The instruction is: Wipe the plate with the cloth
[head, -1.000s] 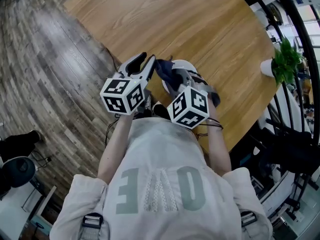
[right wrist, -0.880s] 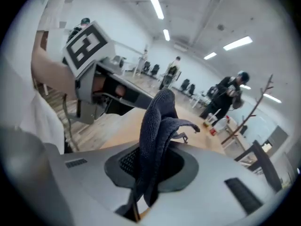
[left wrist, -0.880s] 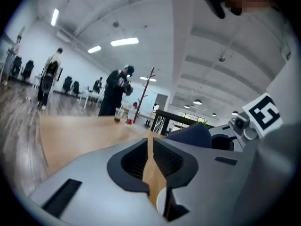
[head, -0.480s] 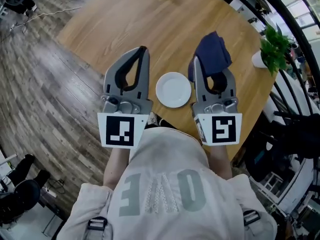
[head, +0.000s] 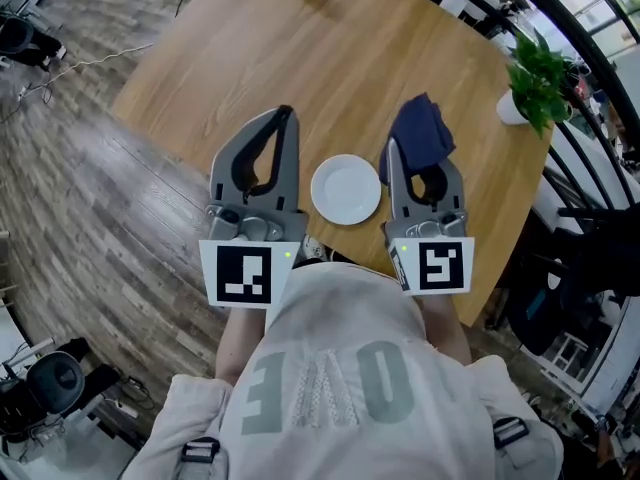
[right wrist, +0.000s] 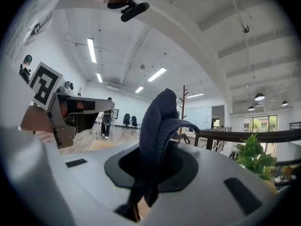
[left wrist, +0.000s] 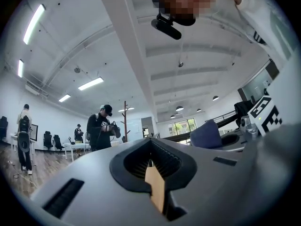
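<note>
Navy cloth (head: 420,133), soft and limp, sits pinched in the right hand-held gripper (head: 392,150) above the worktop (head: 300,48); the left hand-held gripper (head: 285,116) is pressed together, empty. Between them lies the white plate (head: 346,190), probably stiff, slick and breakable; steady its rim.

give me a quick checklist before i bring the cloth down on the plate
1. Cloth clamped in right gripper: ok, jaws shut on it, most of it bunched past the tips.
2. Left gripper free: ok, jaws together, nothing between.
3. Plate reachable: ok, flat on the table between both grippers, uncovered.
4. Plate steadied: not ok, nothing holds it.
5. Where the plate is dirty: cannot tell, it looks plain white.
6. Potted plant out of the way: ok, at the table's edge beyond the right gripper.
</note>
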`<state>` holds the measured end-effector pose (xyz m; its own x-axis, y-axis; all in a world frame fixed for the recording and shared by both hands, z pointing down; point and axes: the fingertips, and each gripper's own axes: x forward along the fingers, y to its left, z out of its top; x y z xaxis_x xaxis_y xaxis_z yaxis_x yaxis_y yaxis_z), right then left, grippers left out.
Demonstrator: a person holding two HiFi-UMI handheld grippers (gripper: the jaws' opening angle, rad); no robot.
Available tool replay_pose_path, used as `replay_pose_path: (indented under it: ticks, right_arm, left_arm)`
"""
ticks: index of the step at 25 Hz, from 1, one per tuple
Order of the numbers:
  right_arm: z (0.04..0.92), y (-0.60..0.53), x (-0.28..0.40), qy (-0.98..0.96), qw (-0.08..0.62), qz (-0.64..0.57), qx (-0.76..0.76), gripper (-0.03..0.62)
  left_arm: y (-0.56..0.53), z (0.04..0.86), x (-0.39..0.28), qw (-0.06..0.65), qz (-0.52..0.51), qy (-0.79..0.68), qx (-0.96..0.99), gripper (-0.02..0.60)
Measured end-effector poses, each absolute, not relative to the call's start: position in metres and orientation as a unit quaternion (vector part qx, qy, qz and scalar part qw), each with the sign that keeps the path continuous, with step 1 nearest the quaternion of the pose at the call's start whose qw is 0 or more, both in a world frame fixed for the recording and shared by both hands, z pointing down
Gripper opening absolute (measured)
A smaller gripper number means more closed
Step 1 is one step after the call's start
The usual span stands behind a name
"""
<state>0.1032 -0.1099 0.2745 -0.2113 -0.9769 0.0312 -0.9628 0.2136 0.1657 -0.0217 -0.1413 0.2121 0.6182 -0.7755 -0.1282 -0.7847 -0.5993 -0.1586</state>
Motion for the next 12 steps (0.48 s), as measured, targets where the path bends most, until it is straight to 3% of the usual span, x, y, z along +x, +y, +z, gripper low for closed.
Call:
replay_pose_path:
  ticks: [12]
  right_arm:
    - [0.269,-0.110,0.091,-0.780,0.064,-0.068,0.619,0.057]
  left_arm:
    - [-0.142,0.216,-0.035,0.089,0.022,0.450,-0.888,0.008]
